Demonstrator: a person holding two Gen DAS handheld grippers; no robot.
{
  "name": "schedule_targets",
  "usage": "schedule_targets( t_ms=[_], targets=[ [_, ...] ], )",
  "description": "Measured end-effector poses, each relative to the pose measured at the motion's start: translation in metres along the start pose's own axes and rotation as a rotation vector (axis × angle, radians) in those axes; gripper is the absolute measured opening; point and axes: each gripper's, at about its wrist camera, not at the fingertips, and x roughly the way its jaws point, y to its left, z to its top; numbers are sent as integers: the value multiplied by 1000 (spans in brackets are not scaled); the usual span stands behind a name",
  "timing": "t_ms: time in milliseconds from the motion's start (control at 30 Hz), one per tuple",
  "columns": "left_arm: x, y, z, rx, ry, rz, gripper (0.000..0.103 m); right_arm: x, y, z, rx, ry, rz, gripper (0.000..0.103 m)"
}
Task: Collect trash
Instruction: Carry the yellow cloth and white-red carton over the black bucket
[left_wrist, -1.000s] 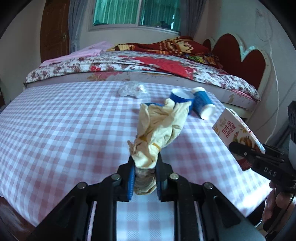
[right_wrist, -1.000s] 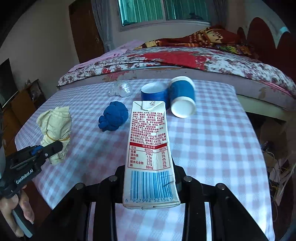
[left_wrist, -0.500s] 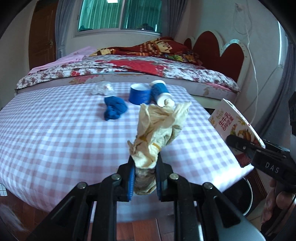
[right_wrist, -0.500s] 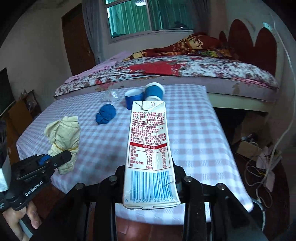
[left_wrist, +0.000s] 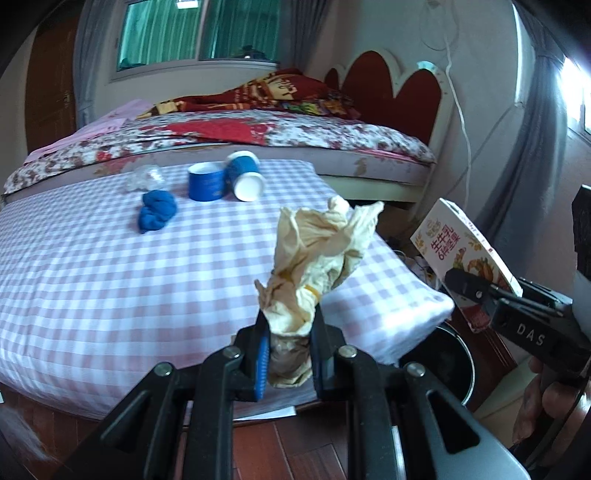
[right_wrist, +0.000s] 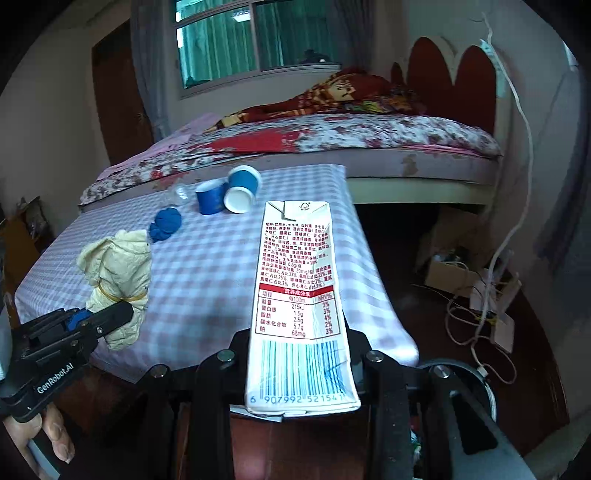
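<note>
My left gripper (left_wrist: 288, 332) is shut on a crumpled yellowish paper bag (left_wrist: 317, 254) and holds it in the air off the table's near edge; it also shows in the right wrist view (right_wrist: 116, 273). My right gripper (right_wrist: 295, 354) is shut on a white milk carton (right_wrist: 295, 295), seen in the left wrist view (left_wrist: 465, 254) at the right, beyond the table corner. A black round trash bin (left_wrist: 443, 362) stands on the floor under the table corner, partly hidden; its rim shows in the right wrist view (right_wrist: 476, 376).
On the pink checked table (left_wrist: 110, 277) lie a blue crumpled wad (left_wrist: 157, 210), two blue paper cups (left_wrist: 221, 181) and a clear plastic wrapper (left_wrist: 144, 177). A bed (left_wrist: 258, 136) stands behind. Cables and a box (right_wrist: 461, 273) lie on the floor at the right.
Both grippers have pulled back from over the table towards its near right corner, still holding the bag and the carton. The trash bin has come into view below.
</note>
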Motion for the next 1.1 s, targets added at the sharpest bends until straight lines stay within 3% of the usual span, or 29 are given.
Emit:
schedule_targets(
  t_ms=[633,1100],
  targets=[
    [16,-93,-17,139,51,-121,19,-43,-91,-46,89,-4,-132,34],
    [31,-163,-41,223,127,-256,19,-68,-152,-85,147,45,-223,34]
  ],
)
